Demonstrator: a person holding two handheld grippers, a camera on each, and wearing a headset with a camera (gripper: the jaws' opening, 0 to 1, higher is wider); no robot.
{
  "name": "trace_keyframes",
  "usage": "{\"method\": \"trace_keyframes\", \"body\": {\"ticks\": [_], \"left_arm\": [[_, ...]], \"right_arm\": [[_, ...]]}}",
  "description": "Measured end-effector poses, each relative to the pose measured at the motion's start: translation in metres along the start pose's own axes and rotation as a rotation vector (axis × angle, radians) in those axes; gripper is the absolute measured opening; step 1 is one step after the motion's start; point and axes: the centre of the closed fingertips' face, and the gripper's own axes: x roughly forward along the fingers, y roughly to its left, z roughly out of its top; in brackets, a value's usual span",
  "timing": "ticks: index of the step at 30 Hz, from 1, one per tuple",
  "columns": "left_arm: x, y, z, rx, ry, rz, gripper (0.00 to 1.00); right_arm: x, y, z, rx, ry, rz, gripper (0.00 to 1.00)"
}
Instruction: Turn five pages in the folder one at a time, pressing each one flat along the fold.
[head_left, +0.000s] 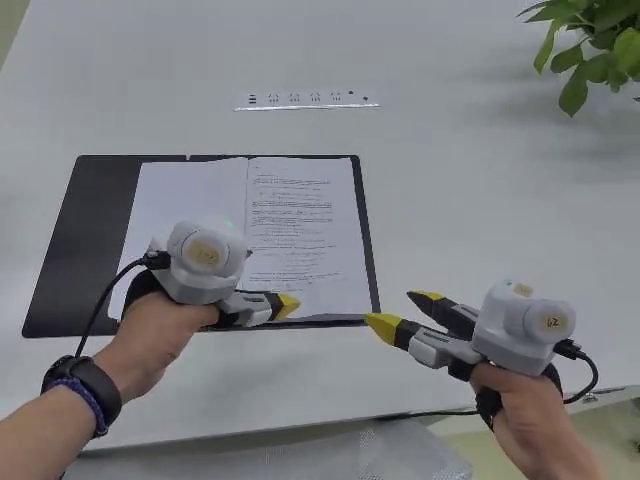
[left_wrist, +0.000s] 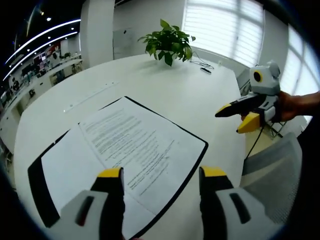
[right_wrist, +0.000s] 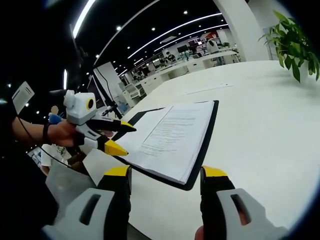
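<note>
The left gripper's (left_wrist: 162, 173) yellow-tipped fingers (left_wrist: 111, 173) stand wide apart with nothing between them. They hover over the near edge of the folder (head_left: 95, 240), at 6 o'clock of its printed page (head_left: 300, 225). The right gripper (head_left: 404, 310) is just as wide open and holds nothing. It is off the folder at 4 o'clock, above bare table (head_left: 470, 180), with its tips aimed toward 10 o'clock.

There is one black folder. It lies open and flat, showing two page faces: the printed page on the right and a blank page (head_left: 190, 195) on the left. In the head view the left gripper's body and the hand (head_left: 155, 335) covers the blank page's lower corner.

Beyond the folder at 12 o'clock lies one thin strip with small marks (head_left: 305, 98). One leafy plant (head_left: 590, 45) stands at 2 o'clock, well apart. There are two grippers, each trailing one black cable (head_left: 105, 300). A dark wristband (head_left: 85, 385) sits on the left wrist.
</note>
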Motion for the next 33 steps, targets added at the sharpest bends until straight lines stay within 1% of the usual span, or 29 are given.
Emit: {"method": "trace_keyframes", "body": {"ticks": [3,5,9,11,16,21,23,24,25,26,27,29,31,33], "left_arm": [[0.014,-0.005,0.002,0.006,0.01,-0.012,0.6],[0.024,-0.006,0.003,0.004,0.013,-0.018,0.6],[0.035,-0.011,0.01,-0.016,0.001,-0.027,0.6],[0.041,-0.013,0.01,-0.023,0.002,-0.027,0.6],[0.053,-0.016,0.012,-0.037,0.003,-0.026,0.6],[0.067,-0.015,0.008,-0.04,0.02,-0.01,0.6],[0.073,-0.015,0.006,-0.038,0.025,-0.002,0.6],[0.073,-0.018,0.008,-0.032,0.027,0.001,0.6],[0.077,-0.016,0.004,-0.011,0.037,0.019,0.61],[0.08,-0.016,0.001,-0.003,0.045,0.025,0.61],[0.083,-0.017,-0.002,0.002,0.054,0.028,0.61],[0.086,-0.02,-0.005,0.006,0.059,0.027,0.62],[0.089,-0.021,-0.01,0.027,0.072,0.036,0.61],[0.09,-0.02,-0.011,0.032,0.066,0.046,0.61]], "right_arm": [[-0.001,-0.001,0.002,0.002,-0.004,-0.001,0.54],[-0.001,-0.003,0.003,0.003,-0.006,-0.003,0.53],[-0.005,-0.007,0.003,0.02,-0.019,-0.009,0.53],[-0.006,-0.009,0.003,0.03,-0.024,-0.011,0.53],[-0.007,-0.013,-0.001,0.034,-0.016,-0.018,0.53],[-0.006,-0.015,-0.005,0.043,-0.008,-0.019,0.53],[-0.006,-0.015,-0.005,0.042,-0.005,-0.016,0.52],[-0.006,-0.015,-0.005,0.042,-0.004,-0.016,0.52],[-0.005,-0.015,-0.005,0.039,-0.002,-0.017,0.52],[-0.005,-0.015,-0.005,0.038,-0.001,-0.016,0.52],[-0.005,-0.016,-0.005,0.036,0.001,-0.016,0.51],[-0.004,-0.017,-0.005,0.034,0.002,-0.017,0.51],[-0.004,-0.018,-0.003,0.033,-0.001,-0.015,0.51],[-0.004,-0.019,-0.003,0.032,-0.001,-0.014,0.51]]}}
